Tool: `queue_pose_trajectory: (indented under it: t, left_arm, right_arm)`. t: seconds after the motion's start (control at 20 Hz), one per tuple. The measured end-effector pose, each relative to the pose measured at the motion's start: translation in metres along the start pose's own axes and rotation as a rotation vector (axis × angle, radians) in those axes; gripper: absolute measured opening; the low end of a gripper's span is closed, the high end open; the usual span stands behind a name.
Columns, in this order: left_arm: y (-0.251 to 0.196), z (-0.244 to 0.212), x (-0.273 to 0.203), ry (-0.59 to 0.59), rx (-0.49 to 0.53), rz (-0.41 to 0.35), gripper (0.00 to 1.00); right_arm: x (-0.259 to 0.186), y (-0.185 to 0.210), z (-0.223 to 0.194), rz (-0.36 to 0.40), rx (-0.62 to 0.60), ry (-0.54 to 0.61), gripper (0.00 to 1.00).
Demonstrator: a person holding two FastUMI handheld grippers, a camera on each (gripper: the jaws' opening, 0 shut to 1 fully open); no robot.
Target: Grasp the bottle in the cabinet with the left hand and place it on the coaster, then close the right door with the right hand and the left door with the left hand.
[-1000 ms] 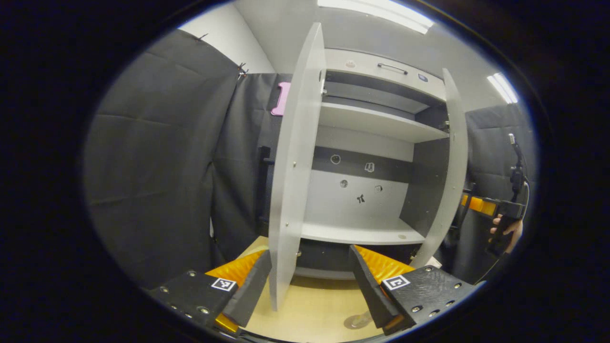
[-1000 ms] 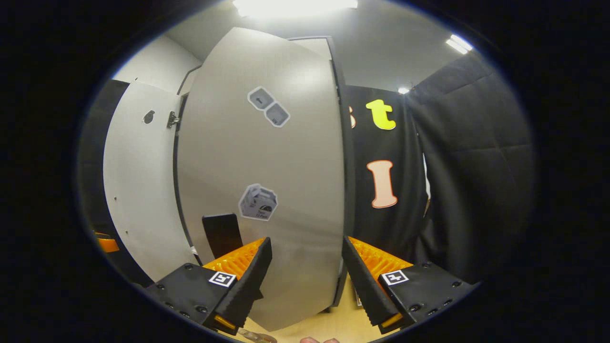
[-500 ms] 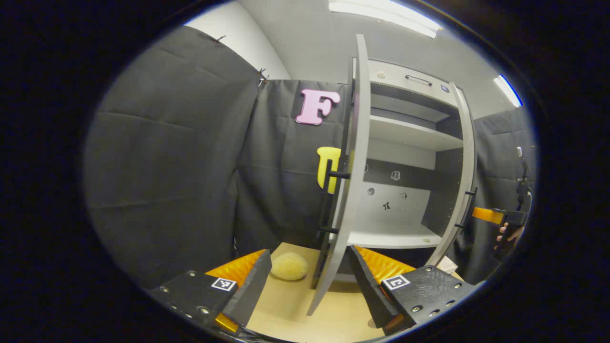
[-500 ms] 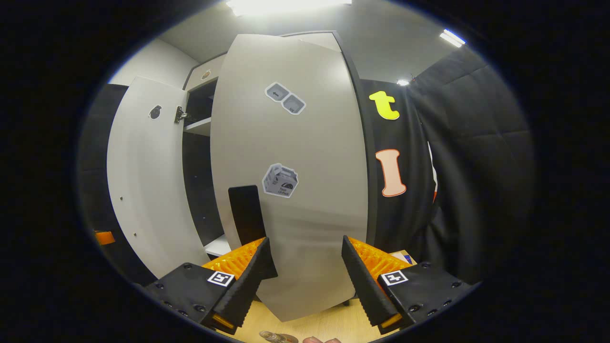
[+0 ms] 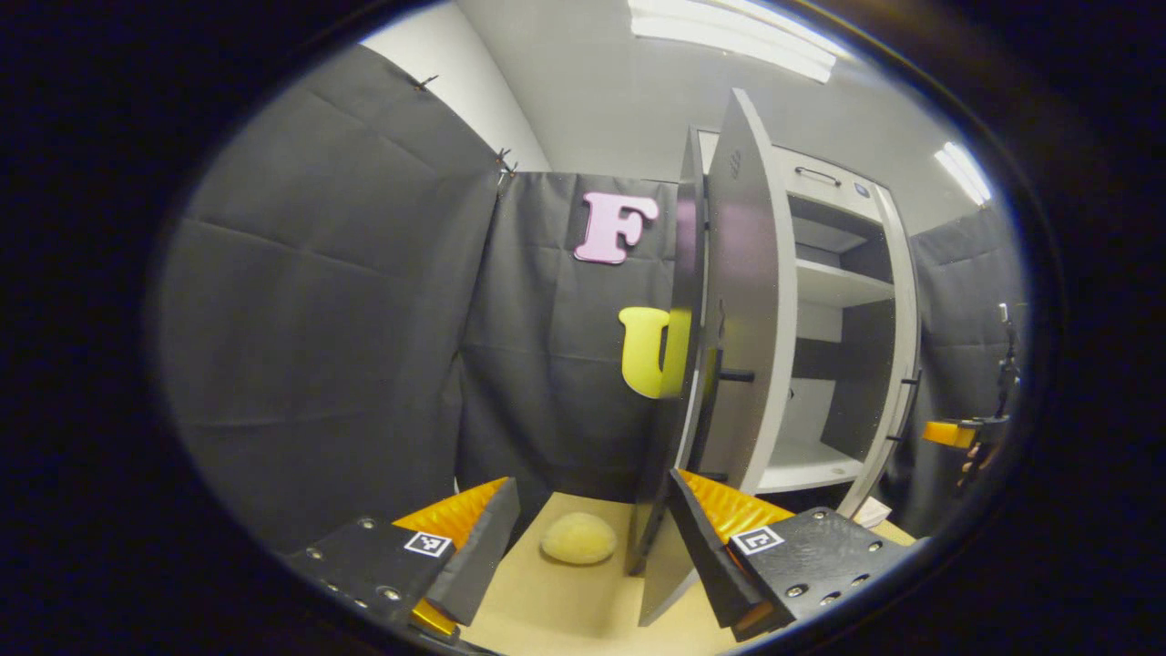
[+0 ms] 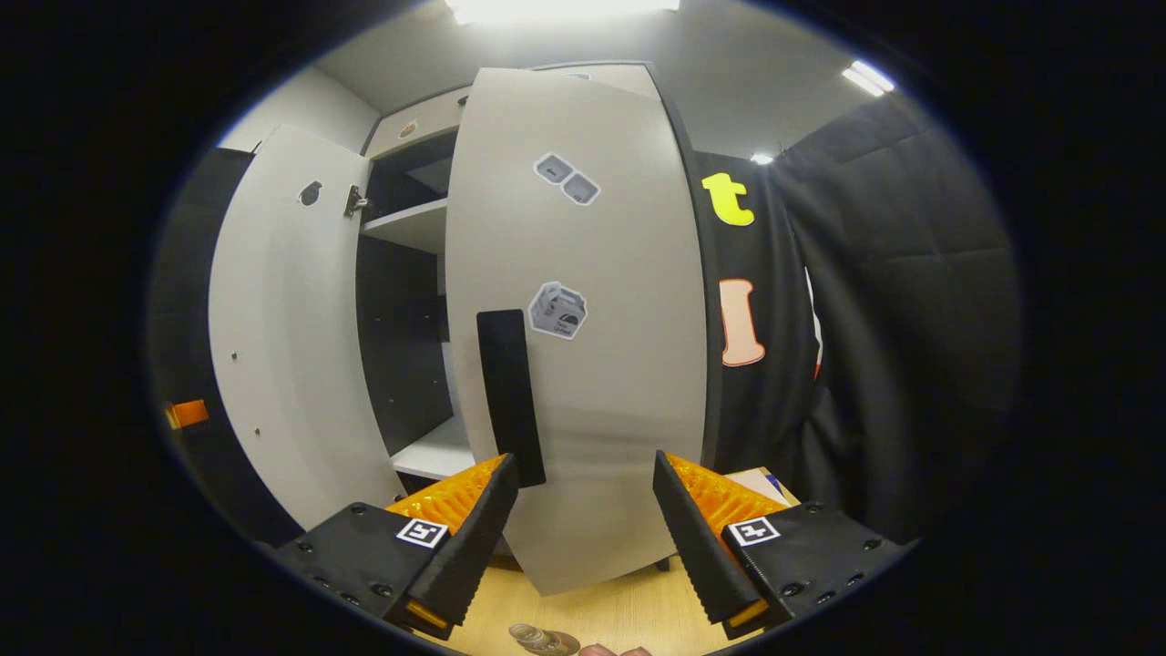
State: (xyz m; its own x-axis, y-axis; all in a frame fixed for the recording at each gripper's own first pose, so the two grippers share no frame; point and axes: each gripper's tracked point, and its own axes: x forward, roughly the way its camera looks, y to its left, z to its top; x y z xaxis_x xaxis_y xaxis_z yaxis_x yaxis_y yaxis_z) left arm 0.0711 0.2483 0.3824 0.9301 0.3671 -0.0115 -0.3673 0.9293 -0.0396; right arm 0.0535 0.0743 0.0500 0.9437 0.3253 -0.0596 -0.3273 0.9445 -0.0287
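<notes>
On the desk (image 5: 583,610) stands the cabinet (image 5: 824,301), both doors ajar; the shelves that show, an upper one (image 5: 838,282) and a lower one (image 5: 806,465), lie bare as far as the gap lets one see. In the left gripper view the left door (image 5: 742,301) is seen almost edge-on, its black handle (image 5: 729,375) jutting out, and the left gripper (image 5: 588,533) hangs before it with fingers spread wide, holding nothing. A pale yellow sponge (image 5: 578,538) lies on the desk beside the door's lower corner. In the right gripper view the right door (image 6: 583,319), grey with two stickers (image 6: 567,179) and a dark handle (image 6: 510,396), fills the middle; the right gripper (image 6: 583,538) is spread apart in front of its lower edge, empty. At the desk's near edge a round clear top, likely the bottle (image 6: 537,640), is cut off by the view's rim, so its shape and what it stands on cannot be made out. The other gripper (image 5: 956,433) shows small and orange at the far right of the left gripper view.
</notes>
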Motion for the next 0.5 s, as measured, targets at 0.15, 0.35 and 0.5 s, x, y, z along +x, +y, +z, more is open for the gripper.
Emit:
queue_pose_trajectory:
  t: [0.15, 0.35, 0.5]
  left_arm:
    - [0.009, 0.019, 0.017, -0.053, -0.028, -0.049, 0.95]
    - [0.02, 0.042, 0.045, -0.094, -0.015, -0.075, 0.95]
    - [0.02, 0.052, 0.068, -0.097, 0.017, -0.123, 0.94]
  right_arm:
    - [-0.011, 0.006, -0.017, -0.008, -0.001, 0.025, 0.96]
    - [-0.023, 0.006, -0.033, -0.027, 0.012, 0.058, 0.96]
    - [-0.03, 0.002, -0.041, -0.052, 0.027, 0.074, 0.92]
